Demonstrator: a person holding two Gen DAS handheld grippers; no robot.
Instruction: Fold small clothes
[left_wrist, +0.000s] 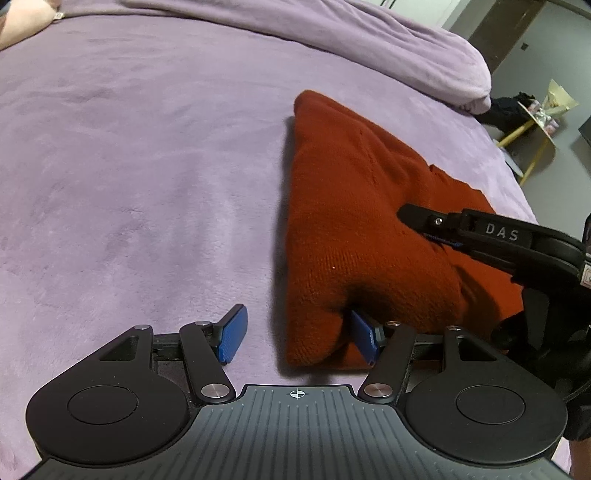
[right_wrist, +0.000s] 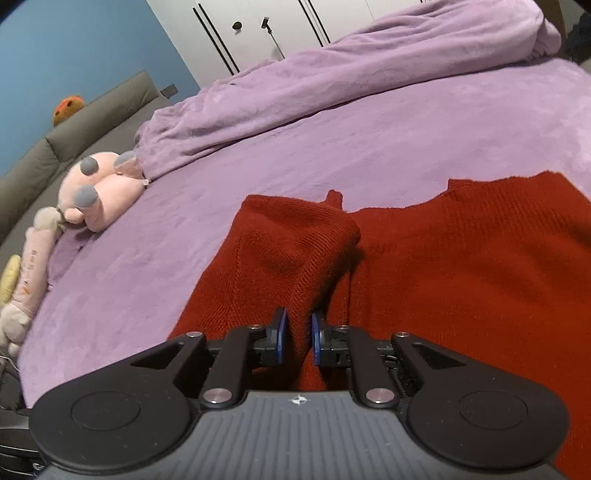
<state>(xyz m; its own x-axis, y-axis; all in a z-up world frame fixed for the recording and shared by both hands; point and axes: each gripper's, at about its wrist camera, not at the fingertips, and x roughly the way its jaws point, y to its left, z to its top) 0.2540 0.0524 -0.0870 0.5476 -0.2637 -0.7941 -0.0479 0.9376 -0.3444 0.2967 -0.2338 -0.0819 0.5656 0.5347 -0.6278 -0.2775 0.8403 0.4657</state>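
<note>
Red sweater (right_wrist: 443, 266) lies on the purple bed (right_wrist: 332, 147). Right gripper (right_wrist: 297, 338) pinches a raised fold to flip it over. Left gripper (left_wrist: 299, 338) gapes wide, one finger (left_wrist: 364, 341) tucked under the near corner.

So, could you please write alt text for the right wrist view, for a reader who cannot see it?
The right gripper is pinching a raised fold of a red knitted garment that lies on a purple bedspread. A pink plush toy sits at the left, beside a rumpled purple blanket.
</note>
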